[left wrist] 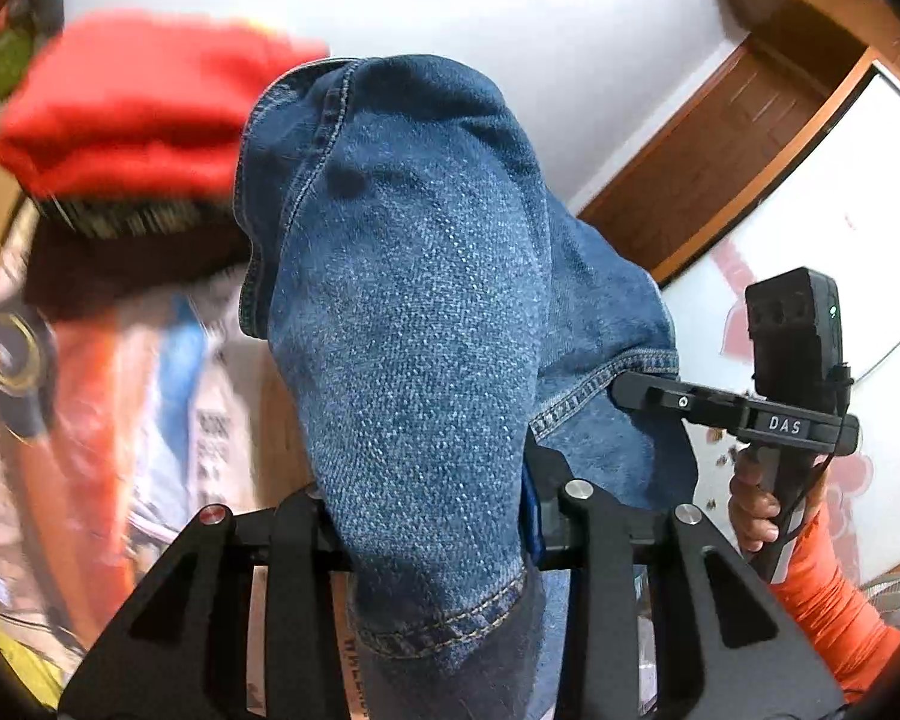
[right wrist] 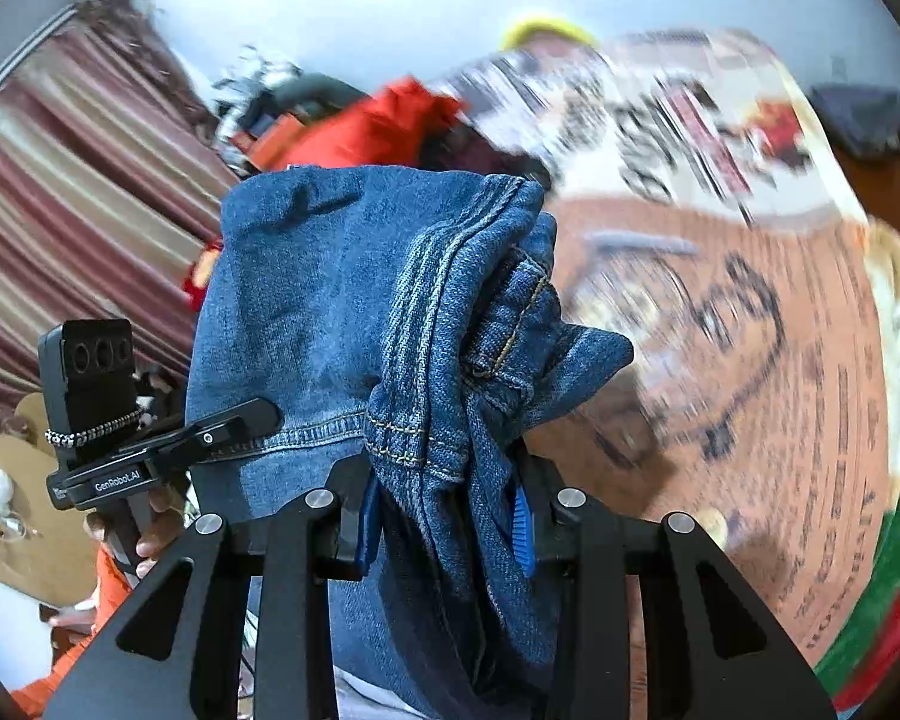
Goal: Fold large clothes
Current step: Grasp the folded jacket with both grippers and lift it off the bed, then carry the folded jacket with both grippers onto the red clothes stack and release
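Observation:
A pair of blue jeans (left wrist: 414, 312) hangs in the air, draped over both grippers. My left gripper (left wrist: 432, 534) is shut on a hemmed part of the denim, which covers its fingertips. My right gripper (right wrist: 444, 516) is shut on a bunched, seamed part of the jeans (right wrist: 342, 300); its blue pads (right wrist: 525, 531) press the cloth. The right gripper also shows in the left wrist view (left wrist: 624, 387), its fingers reaching into the denim. The left gripper shows in the right wrist view (right wrist: 258, 414) against the denim hem.
A red garment (left wrist: 132, 102) lies on a dark pile at upper left, also in the right wrist view (right wrist: 384, 126). A patterned orange-brown cloth (right wrist: 720, 360) covers the surface at right. Striped curtains (right wrist: 60, 210) hang left. A wooden door frame (left wrist: 750, 138) stands right.

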{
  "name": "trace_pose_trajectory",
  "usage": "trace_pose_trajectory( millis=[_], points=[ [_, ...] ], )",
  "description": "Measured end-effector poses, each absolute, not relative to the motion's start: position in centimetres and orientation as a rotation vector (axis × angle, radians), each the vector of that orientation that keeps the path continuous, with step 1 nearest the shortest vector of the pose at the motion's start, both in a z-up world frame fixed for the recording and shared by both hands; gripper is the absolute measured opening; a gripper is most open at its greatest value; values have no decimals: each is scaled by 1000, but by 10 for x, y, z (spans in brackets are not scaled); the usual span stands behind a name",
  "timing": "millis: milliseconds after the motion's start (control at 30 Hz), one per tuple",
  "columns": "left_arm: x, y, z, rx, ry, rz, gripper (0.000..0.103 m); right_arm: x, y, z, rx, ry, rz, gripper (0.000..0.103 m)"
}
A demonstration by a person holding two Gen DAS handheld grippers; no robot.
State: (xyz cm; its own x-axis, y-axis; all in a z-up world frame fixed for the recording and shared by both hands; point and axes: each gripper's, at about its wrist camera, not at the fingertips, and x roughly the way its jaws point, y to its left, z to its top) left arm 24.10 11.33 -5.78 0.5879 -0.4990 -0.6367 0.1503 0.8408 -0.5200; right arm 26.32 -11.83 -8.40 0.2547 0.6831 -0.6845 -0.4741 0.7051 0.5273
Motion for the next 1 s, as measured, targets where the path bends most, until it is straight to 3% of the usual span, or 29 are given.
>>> trace_pose_trajectory(
  millis=[300,567,800,900,1000],
  points=[
    [259,193,47,-395,671,-304,35,289,-35,1,186,851,910,31],
    [349,277,80,-370,633,-210,35,389,48,20,244,799,972,31],
    [466,345,-8,-399,816,-112,44,483,108,-48,244,934,906,32],
    [498,360,-70,-418,961,-44,51,511,129,-94,167,1018,814,38],
    [500,369,-94,-430,950,-23,58,517,132,-113,115,993,790,47]
  ],
)
